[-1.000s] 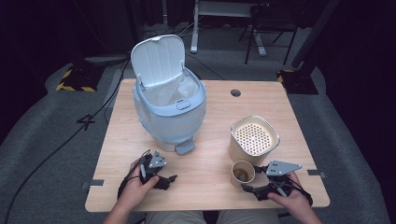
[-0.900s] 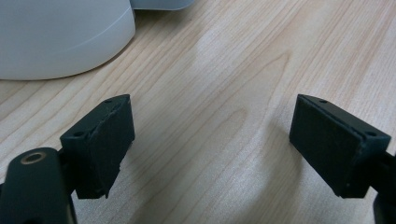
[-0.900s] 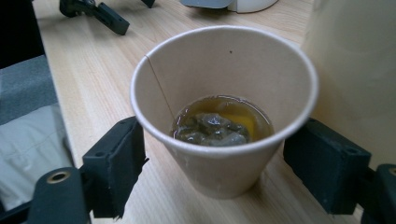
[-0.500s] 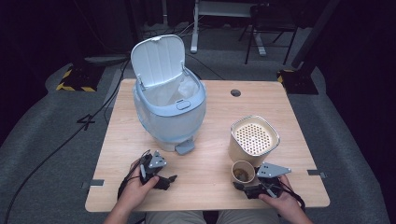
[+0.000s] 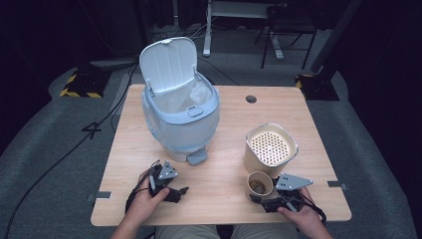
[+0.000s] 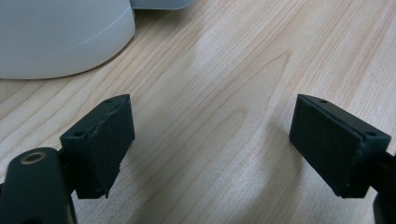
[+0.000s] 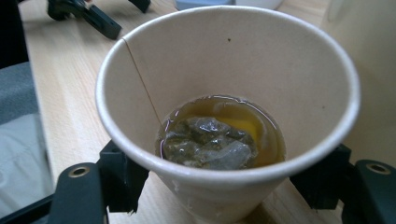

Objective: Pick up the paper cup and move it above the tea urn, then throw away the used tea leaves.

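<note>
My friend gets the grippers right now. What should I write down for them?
Right gripper: jaws on either side of the paper cup, touching it, so probably gripped; cup on the table.
Left gripper: open, holding nothing, resting near the bin's pedal.
Cup holds brown liquid and wet lumps.
Strainer container stands just behind it; bin lid open.
Done: cup reached.
Left: probably lift and empty it.

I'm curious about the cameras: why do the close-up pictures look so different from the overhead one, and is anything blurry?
High view: table brightly lit, room around it nearly black. Left gripper view: left gripper jaws sharp, soft shadows on the wood, bin pale and blurred. Right gripper view: paper cup close, bulging, liquid glinting; background blurred.
</note>
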